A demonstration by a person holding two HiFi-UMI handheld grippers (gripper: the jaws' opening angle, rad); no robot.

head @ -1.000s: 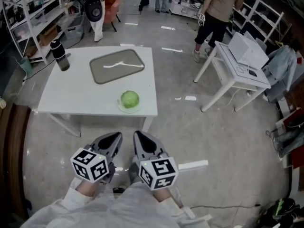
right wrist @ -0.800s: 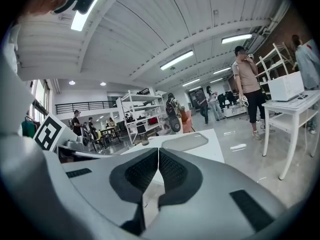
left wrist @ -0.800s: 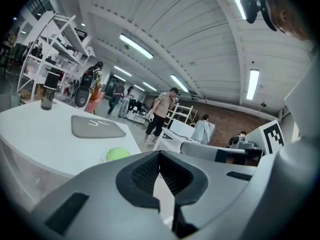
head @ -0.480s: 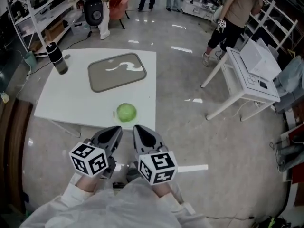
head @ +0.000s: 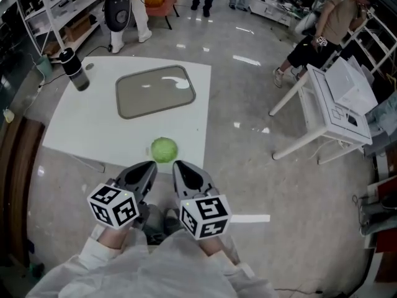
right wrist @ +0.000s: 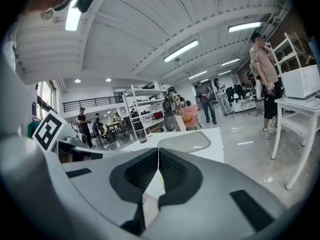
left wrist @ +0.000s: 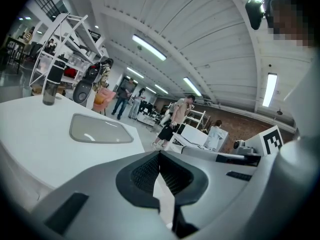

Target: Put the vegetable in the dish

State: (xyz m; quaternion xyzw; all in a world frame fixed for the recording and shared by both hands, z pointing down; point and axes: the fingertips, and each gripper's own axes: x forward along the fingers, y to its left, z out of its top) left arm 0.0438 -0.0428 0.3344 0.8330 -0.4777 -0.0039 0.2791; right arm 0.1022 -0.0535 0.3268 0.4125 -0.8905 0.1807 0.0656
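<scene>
A round green cabbage [head: 164, 149] lies near the front edge of the white table [head: 93, 126]. Farther back on the table rests a grey rectangular dish [head: 155, 90], also in the left gripper view [left wrist: 100, 130] and the right gripper view [right wrist: 183, 142]. My left gripper [head: 147, 168] and right gripper [head: 180, 168] hang side by side just in front of the table edge, below the cabbage. Both have their jaws shut with nothing between them. The cabbage is hidden in both gripper views.
A dark bottle [head: 73, 71] stands at the table's far left corner. A second white table [head: 338, 104] stands to the right. People walk at the back [head: 322, 23]. Shelving [head: 43, 5] lines the far left. A dark wooden edge [head: 15, 185] runs along the left.
The table and cabbage have come closer to the grippers in the head view. Both grippers stay shut and side by side.
</scene>
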